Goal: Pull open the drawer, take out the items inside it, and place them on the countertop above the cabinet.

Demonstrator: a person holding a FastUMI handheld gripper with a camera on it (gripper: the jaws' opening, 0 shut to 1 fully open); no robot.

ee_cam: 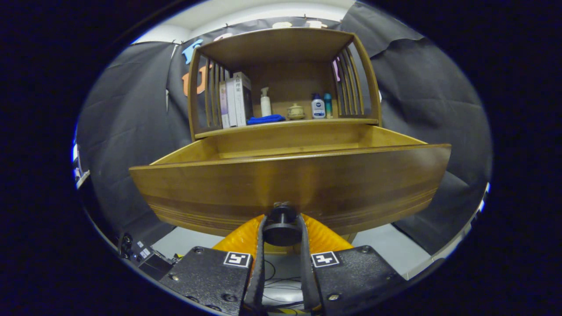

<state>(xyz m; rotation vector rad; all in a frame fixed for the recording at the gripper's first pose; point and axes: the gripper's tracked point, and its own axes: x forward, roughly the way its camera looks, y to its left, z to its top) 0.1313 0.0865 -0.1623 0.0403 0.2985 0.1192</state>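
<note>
While the drawer sits pulled out toward the cam, the gripper is clamped right on its round black knob, w/ both fingers pressing the knob's sides, left finger and right finger pinching it between them. Knob's at the bottom middle of the drawer front, so the whole drawer front is basically just ahead of the fingertips, filling the space beyond them. Orange ribbed finger pads flare out on either side behind the knob.

Can't see into the drawer bottom from this low angle, only the inner side walls and back edge, so can't tell what's in there.

Farther back, above the drawer, is the countertop of the cabinet w/ stuff on it: books standing at the left, a blue cloth just right of them, a white pump bottle behind the cloth, a small lidded jar in the middle, then a white-and-blue bottle and a teal bottle at the right. Slatted wood sides + a top shelf frame it.
</note>
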